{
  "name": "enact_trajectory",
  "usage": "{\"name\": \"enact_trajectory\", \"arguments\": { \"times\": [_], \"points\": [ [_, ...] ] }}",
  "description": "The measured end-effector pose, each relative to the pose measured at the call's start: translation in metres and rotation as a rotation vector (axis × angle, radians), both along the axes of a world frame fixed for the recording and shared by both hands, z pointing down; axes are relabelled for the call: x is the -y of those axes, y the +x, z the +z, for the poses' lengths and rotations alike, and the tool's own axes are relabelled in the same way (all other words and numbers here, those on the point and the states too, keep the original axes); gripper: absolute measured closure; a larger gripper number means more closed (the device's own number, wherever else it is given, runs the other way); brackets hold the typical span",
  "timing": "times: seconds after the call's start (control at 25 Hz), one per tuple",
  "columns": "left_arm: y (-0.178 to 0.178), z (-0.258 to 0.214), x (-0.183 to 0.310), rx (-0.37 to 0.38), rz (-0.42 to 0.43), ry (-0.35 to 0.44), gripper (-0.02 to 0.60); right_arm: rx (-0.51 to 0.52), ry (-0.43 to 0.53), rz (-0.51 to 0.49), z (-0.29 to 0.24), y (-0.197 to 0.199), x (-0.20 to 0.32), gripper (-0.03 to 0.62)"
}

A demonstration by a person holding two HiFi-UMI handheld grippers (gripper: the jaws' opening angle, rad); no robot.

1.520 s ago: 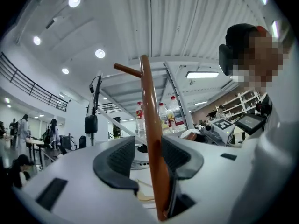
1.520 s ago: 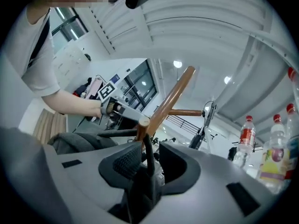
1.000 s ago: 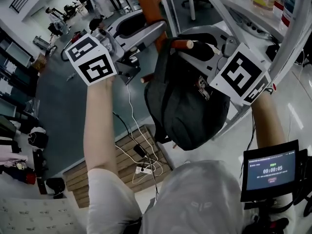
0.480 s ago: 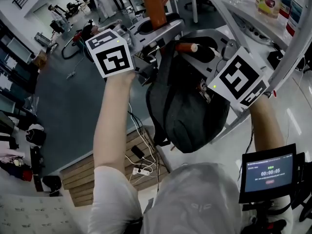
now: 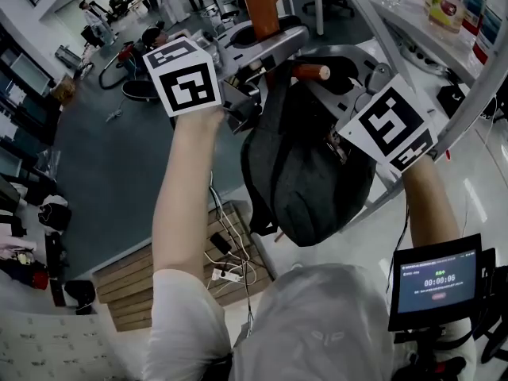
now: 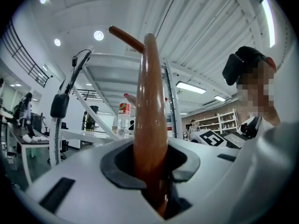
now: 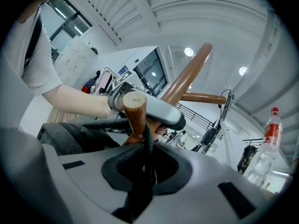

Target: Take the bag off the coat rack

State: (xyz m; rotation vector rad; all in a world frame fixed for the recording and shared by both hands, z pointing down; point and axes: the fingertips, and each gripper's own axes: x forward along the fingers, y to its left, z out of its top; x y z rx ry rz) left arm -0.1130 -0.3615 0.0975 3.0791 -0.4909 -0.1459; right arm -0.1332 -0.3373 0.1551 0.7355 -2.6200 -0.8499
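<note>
A dark grey backpack (image 5: 305, 165) hangs by its black strap (image 7: 146, 143) from a wooden peg (image 5: 311, 72) of the brown coat rack (image 5: 260, 2). My left gripper (image 5: 252, 52) is at the rack's upright pole (image 6: 150, 120), which stands between its jaws, and the dark pads are closed against it. My right gripper (image 5: 337, 82) is just right of the peg (image 7: 133, 111), above the bag. The strap loops over the peg and runs down between the jaws, which are shut on it. In the gripper views, the left gripper (image 6: 152, 164) and right gripper (image 7: 145, 169) fill the lower frame.
A white metal shelf frame (image 5: 413, 46) with bottles (image 5: 447, 5) stands close on the right. A water bottle (image 6: 124, 118) is behind the pole. Below lie a wooden platform (image 5: 151, 280) with a power strip and cables. A timer screen (image 5: 438, 280) sits at the lower right.
My left gripper moved right to the rack's pole and closed around it. The right gripper stayed at the peg with the strap in it.
</note>
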Motion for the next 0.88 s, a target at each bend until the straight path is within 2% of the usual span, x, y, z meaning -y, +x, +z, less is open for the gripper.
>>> {"name": "enact_trajectory", "arguments": {
  "times": [0.28, 0.52, 0.88],
  "points": [
    [0.003, -0.001, 0.009, -0.003, 0.005, -0.007, 0.474, 0.060, 0.041, 0.060, -0.002, 0.001, 0.012, 0.549],
    [0.013, -0.001, 0.013, 0.006, 0.017, 0.000, 0.474, 0.108, -0.010, 0.101, -0.008, 0.015, 0.017, 0.551],
    [0.014, 0.004, 0.020, 0.000, 0.035, -0.013, 0.474, 0.234, -0.037, 0.094, -0.030, 0.039, 0.007, 0.549]
  ]
}}
